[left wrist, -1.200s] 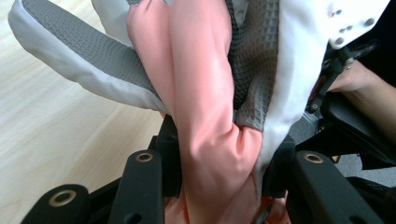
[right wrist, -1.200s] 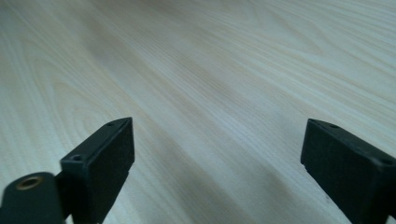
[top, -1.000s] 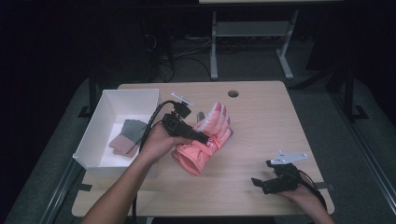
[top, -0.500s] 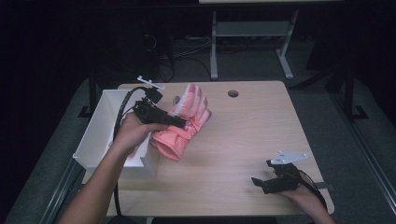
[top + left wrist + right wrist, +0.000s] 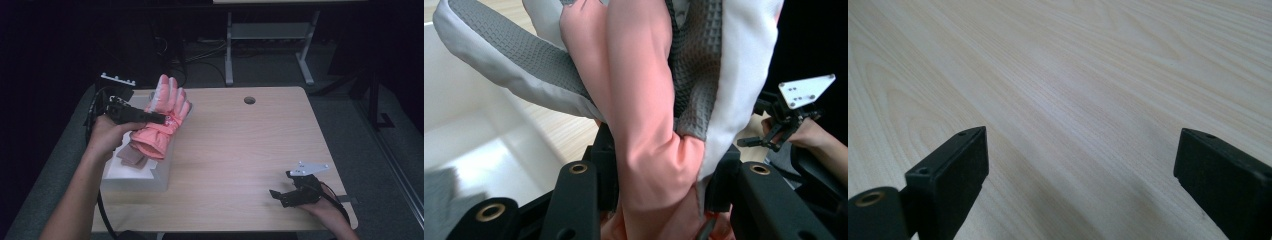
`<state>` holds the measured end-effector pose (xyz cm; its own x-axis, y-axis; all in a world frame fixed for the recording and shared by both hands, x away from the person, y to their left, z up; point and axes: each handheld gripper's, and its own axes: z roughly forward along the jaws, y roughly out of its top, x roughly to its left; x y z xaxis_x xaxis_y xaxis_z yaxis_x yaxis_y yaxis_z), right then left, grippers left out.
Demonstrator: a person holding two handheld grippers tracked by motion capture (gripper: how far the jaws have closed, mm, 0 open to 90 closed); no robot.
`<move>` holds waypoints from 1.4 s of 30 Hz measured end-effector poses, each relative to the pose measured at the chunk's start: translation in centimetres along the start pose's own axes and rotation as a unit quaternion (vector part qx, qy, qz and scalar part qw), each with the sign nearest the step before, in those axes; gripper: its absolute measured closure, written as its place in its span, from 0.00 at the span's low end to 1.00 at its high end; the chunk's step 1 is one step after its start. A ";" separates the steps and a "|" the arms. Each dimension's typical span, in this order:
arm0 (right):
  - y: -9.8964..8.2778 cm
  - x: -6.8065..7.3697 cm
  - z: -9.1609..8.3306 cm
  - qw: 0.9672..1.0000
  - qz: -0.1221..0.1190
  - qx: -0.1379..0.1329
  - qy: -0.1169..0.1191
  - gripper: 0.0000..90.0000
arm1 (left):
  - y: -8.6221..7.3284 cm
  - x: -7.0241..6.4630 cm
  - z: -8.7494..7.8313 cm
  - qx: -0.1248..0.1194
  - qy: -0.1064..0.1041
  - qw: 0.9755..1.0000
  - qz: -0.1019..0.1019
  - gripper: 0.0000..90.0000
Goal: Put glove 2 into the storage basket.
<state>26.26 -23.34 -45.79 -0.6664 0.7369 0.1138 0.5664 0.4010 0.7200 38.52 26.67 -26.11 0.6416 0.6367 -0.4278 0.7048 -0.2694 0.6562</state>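
Pink glove [image 5: 162, 120], a padded winter one with white and grey grip panels, hangs pinched between the jaws of the left gripper [image 5: 150, 119], lifted off the wood and carried over the right-hand rim of the white bin [image 5: 132, 172] at about nine o'clock on the table [image 5: 240, 150]. In the left gripper view the jaws squeeze the glove [image 5: 649, 150] at its middle, its fingers pointing away from the camera, with the bin's pale inside [image 5: 484, 145] below. By my reading the pick-up is done and the carry nearly so; what is left is to bring the glove fully over the opening, lower it and let go. It is not yet inside. The right gripper [image 5: 289, 192] rests idle at about five o'clock, jaws spread wide over bare wood [image 5: 1073, 90], holding nothing. Counted: one pink glove, one bin, two grippers, and at least one brownish-grey item [image 5: 132, 156] already lying in the bin; a grey shape [image 5: 446, 200] at the bin's floor may be another, too blurred to tell.
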 end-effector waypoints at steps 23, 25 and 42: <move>0.1 0.3 0.3 1.000 -0.005 0.003 0.011 0.08 | -4.4 7.5 -1.6 -0.016 0.069 0.993 -0.096 0.66; 0.1 0.3 0.3 1.000 -0.010 0.004 0.010 0.08 | -4.6 8.0 -1.0 -0.012 0.073 0.992 -0.103 0.66; 0.0 0.3 0.2 1.000 -0.009 0.003 0.012 0.08 | -6.1 12.0 5.8 0.053 0.086 0.985 -0.141 0.65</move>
<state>26.20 -23.02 -45.87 -0.6882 0.7159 0.1179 0.5570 0.4172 0.7181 43.67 31.74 -38.87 0.3622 0.8071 -0.4663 0.8811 -0.1333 0.4537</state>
